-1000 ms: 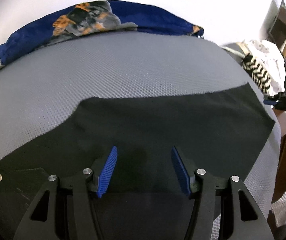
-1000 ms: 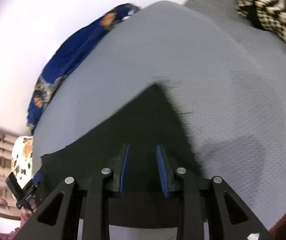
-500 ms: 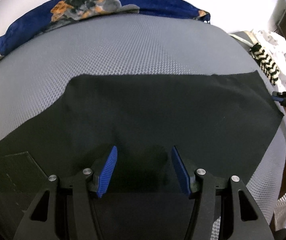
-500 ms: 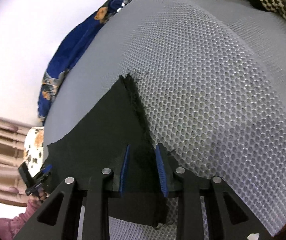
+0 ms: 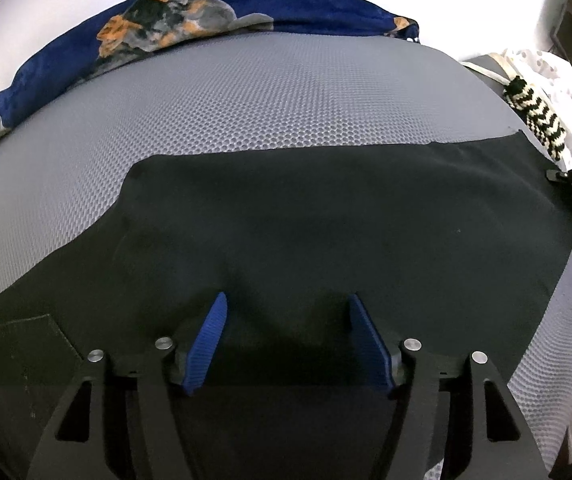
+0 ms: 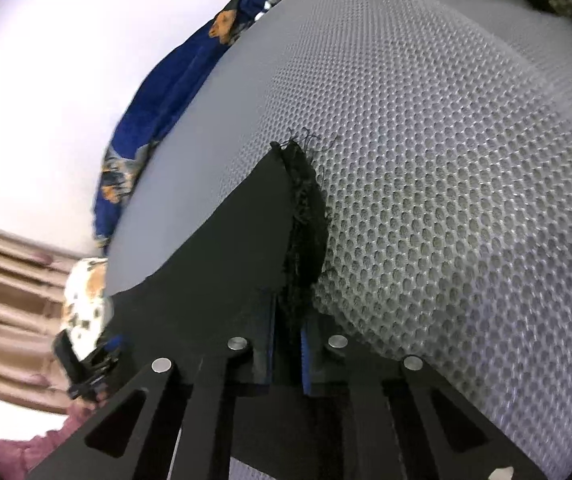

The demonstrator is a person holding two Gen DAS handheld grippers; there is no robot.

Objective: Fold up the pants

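Black left gripper (image 5: pixel 286 340) (blue ribbed pads)

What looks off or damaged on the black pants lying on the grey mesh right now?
The hem of the black pants is frayed: loose threads stick out at its far corner, over the grey mesh surface. The right gripper is shut on that ragged edge. Otherwise the fabric lies flat in the left view.

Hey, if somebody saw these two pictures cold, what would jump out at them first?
The black pants, spread flat across the grey mesh mattress, fill most of the left wrist view. The right gripper is pinched shut on their frayed hem, while the left gripper hangs open above the cloth. A blue flowered blanket is bunched along the far edge.
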